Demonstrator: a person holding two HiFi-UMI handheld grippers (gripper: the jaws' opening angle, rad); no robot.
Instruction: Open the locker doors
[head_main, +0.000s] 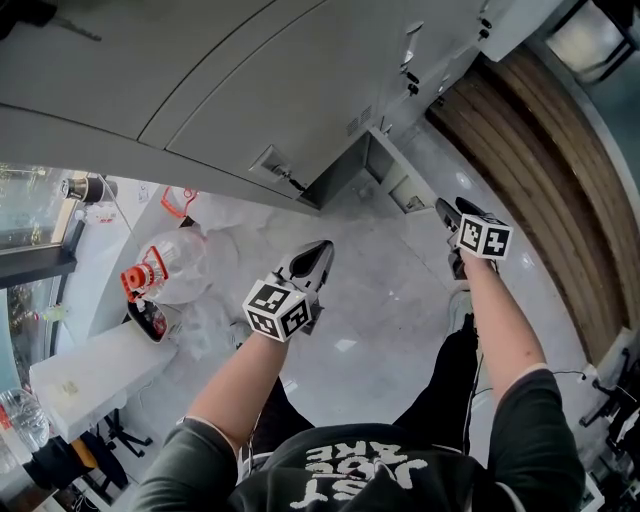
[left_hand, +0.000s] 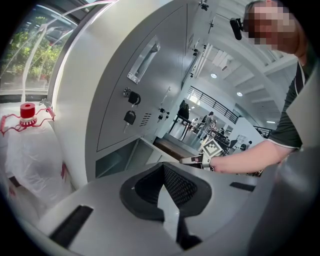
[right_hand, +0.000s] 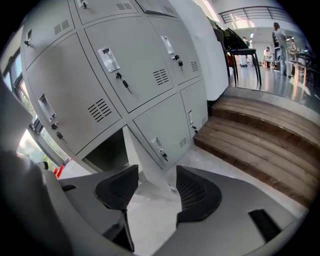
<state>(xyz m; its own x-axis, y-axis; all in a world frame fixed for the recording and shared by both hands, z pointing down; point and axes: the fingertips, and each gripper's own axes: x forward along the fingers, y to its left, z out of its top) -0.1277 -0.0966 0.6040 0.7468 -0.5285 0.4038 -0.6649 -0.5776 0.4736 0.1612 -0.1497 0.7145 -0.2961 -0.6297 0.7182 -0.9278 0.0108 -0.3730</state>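
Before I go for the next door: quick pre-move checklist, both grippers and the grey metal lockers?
1. Right gripper jaws apart: ok.
2. Left gripper jaws apart: not ok, they are together with nothing held.
3. Bottom grey locker door swung open: ok.
4. Closed grey locker door beside it, in the right gripper view: ok.
5. Its recessed metal handle between the jaws: not ok, the gripper is apart from it.
6. Its key lock released: cannot tell.
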